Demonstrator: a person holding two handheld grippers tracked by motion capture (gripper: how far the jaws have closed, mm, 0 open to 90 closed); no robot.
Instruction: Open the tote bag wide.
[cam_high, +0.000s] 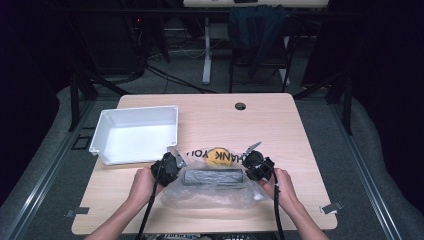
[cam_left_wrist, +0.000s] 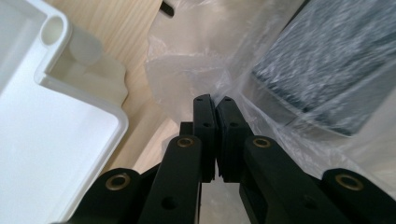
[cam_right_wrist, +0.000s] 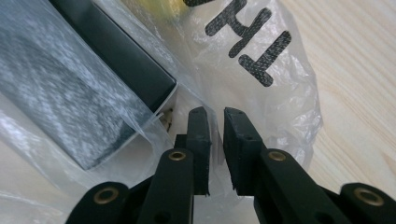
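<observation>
The dark grey box (cam_high: 212, 177) lies inside the clear plastic bag (cam_high: 210, 192) on the counter (cam_high: 300, 135), not yet out. The left hand-held gripper (cam_left_wrist: 213, 103) is clenched on bag film; the right hand-held gripper (cam_right_wrist: 215, 116) stands slightly parted around film, grip uncertain. The white bin (cam_high: 135, 135) waits beside. The bag's print is partly hidden.

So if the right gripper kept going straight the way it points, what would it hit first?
Probably the clear plastic bag: the right gripper points into its film beside the dark box's corner. Depth is unclear.
</observation>
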